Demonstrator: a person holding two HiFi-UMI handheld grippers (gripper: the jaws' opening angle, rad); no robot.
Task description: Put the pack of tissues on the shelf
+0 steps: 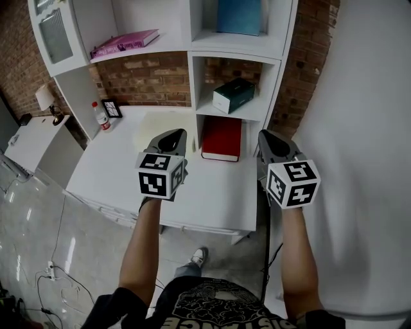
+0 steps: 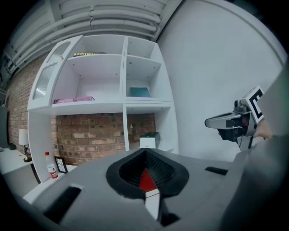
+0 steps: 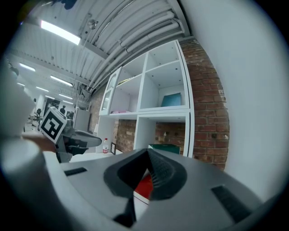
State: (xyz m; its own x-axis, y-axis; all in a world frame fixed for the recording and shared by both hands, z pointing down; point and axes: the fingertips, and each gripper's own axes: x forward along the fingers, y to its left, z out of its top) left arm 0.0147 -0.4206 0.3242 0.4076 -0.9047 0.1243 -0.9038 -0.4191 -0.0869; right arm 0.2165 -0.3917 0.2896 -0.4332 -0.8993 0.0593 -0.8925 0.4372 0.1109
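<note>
The pack of tissues (image 1: 234,94), dark green with a white end, lies on the shelf (image 1: 239,113) in the lower right cubby above the desk. It also shows in the left gripper view as the pack (image 2: 150,140) and in the right gripper view as the pack (image 3: 165,147), each time just beyond the jaw tips. My left gripper (image 1: 174,133) hovers over the white desk (image 1: 128,167), shut and empty. My right gripper (image 1: 265,135) is held level with it at the desk's right edge, also shut with nothing in it. Both are well short of the cubby.
A red book (image 1: 222,137) lies on the desk under the cubby. A pink book (image 1: 125,43) and a teal box (image 1: 239,16) sit on higher shelves. A bottle (image 1: 101,115) and a small picture frame (image 1: 112,108) stand at the back left. A white wall (image 1: 359,128) is close on the right.
</note>
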